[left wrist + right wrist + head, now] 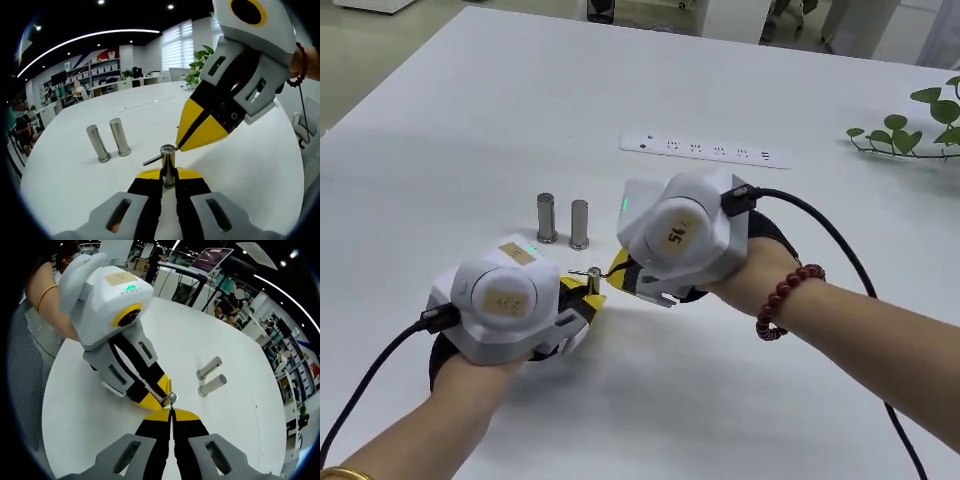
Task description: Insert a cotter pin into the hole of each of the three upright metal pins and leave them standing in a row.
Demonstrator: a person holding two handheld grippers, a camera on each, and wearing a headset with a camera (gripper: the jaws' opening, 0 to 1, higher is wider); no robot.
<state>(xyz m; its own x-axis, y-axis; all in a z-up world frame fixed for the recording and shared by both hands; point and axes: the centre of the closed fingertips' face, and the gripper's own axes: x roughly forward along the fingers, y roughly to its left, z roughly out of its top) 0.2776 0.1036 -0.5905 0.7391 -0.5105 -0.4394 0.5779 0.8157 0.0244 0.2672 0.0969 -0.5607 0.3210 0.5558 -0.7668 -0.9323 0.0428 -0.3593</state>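
Metal pin (pixel 168 162) sits in left gripper (pixel 169 176); right gripper (pixel 171 413) pinches cotter pin (pixel 152 160).

Open office: shelving (pixel 100 67), desks (pixel 127 82), monitor (pixel 212 259), ceiling spotlights (pixel 171 7).

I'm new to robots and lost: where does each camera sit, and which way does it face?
Head view: on the headset, facing forward and down at the table; forearms, left gripper and right gripper show.
Left gripper view: on the left gripper, facing along its jaws, shut on a metal pin.
Right gripper view: on the right gripper, facing along its jaws, shut on the cotter pin.
Shared: both gripper views show the other gripper and the two standing pins.
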